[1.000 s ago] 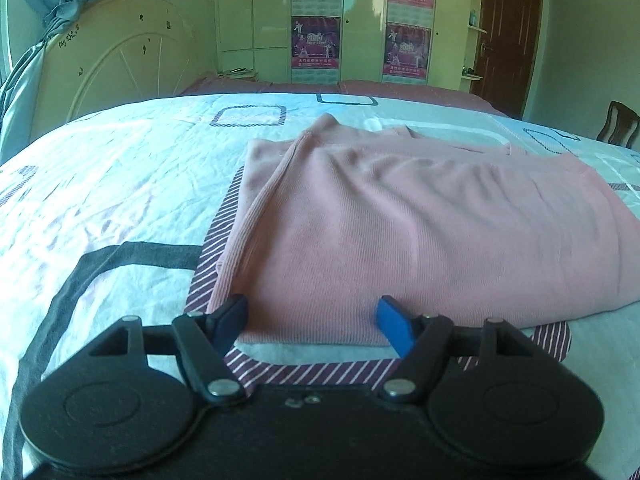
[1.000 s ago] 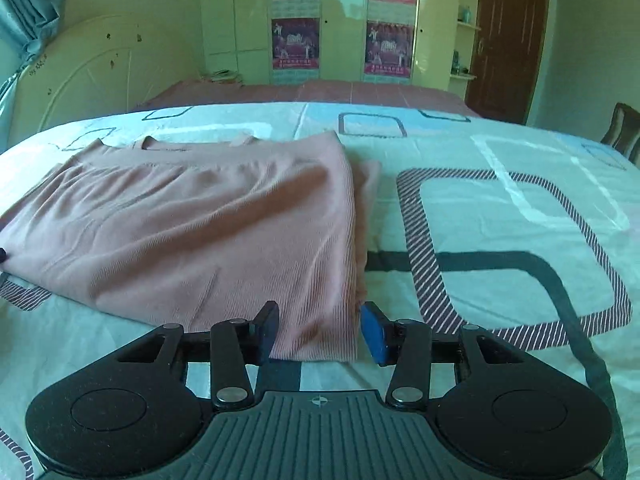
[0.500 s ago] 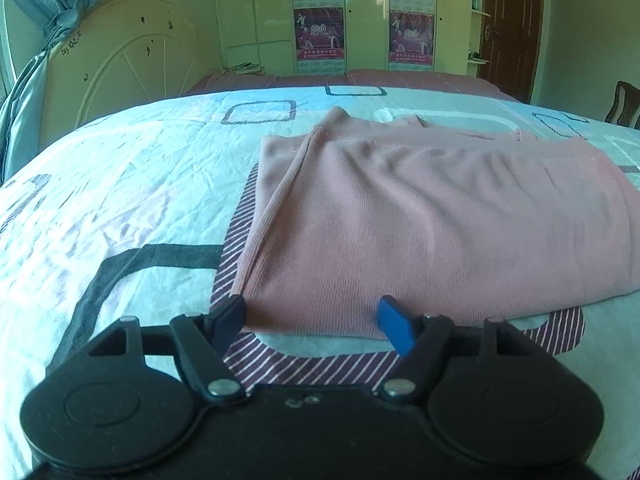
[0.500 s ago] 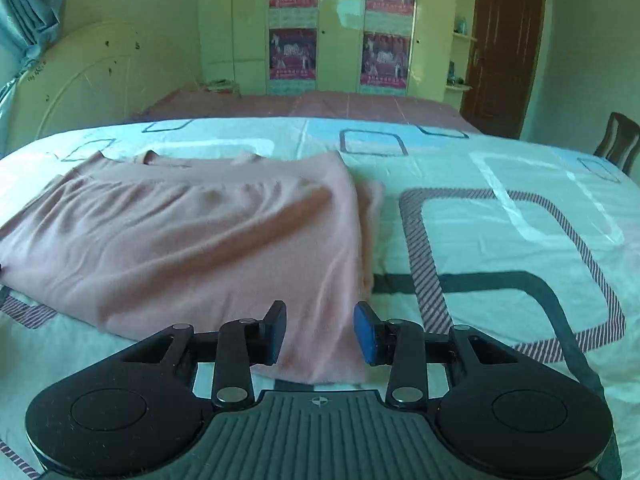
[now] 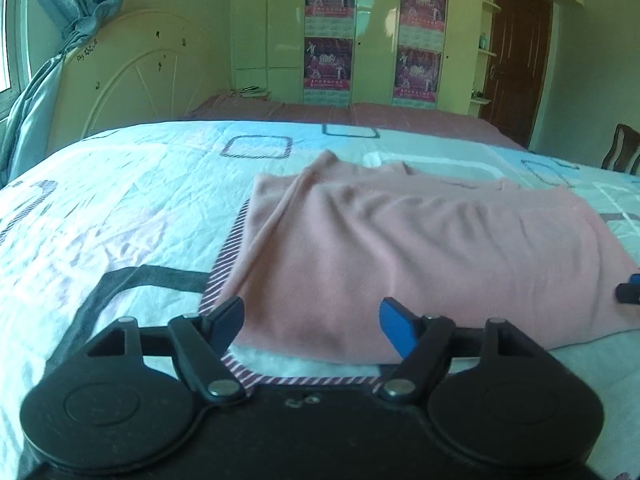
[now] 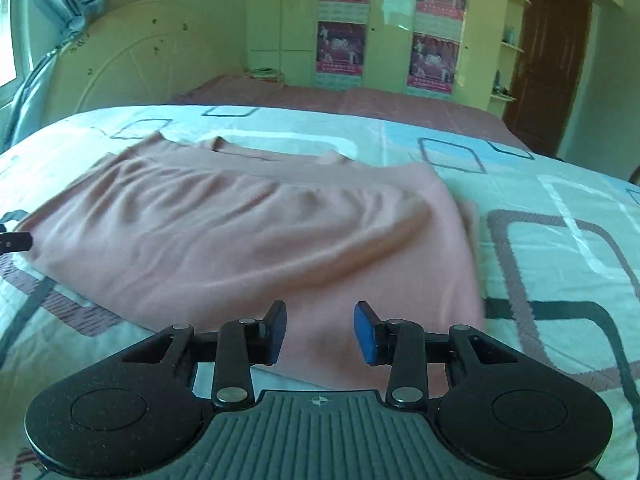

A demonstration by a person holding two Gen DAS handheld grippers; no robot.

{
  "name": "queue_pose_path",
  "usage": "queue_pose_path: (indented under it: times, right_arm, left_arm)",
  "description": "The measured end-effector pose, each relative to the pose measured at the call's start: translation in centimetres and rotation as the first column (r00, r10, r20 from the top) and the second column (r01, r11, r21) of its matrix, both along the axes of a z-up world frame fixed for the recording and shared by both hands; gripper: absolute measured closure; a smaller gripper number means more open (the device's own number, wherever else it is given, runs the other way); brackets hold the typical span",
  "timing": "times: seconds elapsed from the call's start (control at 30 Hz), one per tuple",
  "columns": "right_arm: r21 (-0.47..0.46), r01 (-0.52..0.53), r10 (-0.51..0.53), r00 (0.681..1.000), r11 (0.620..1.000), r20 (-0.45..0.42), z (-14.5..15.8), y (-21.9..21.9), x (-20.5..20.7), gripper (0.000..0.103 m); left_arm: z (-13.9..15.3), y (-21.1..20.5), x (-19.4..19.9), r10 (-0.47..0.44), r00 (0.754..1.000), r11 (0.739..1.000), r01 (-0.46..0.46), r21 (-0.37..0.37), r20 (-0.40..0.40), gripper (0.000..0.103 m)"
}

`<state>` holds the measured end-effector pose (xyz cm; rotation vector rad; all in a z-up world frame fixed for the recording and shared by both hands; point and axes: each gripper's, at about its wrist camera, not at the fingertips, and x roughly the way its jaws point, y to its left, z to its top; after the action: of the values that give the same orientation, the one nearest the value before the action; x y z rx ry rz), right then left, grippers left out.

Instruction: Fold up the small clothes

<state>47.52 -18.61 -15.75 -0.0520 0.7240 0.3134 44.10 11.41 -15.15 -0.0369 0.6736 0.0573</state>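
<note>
One pink knit garment [image 5: 420,264] is seen folded across on the bed [image 5: 120,216]; further folds appear to be left. Left tongs [image 5: 312,316] and right tongs [image 6: 320,328] are held wide, empty, at its near hem.

We hold our left gripper [image 5: 312,316] level at the near left corner of the folded pink knit garment [image 5: 400,256], jaws spread wide. Our right gripper [image 6: 320,330] sits level at that garment's near right corner, jaws parted more narrowly, nothing between them.
</note>
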Motion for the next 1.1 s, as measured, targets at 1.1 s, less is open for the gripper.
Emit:
queue_pose_path:
  times: [1.1]
  right_arm:
    - [0.119, -0.057, 0.064, 0.997, 0.991, -0.053, 1.2, 5.7, 0.2, 0.094]
  left_arm:
    - [-3.3, 1.5, -1.6, -0.049, 0.989, 0.964, 0.011, -0.264, -0.138, 0.031]
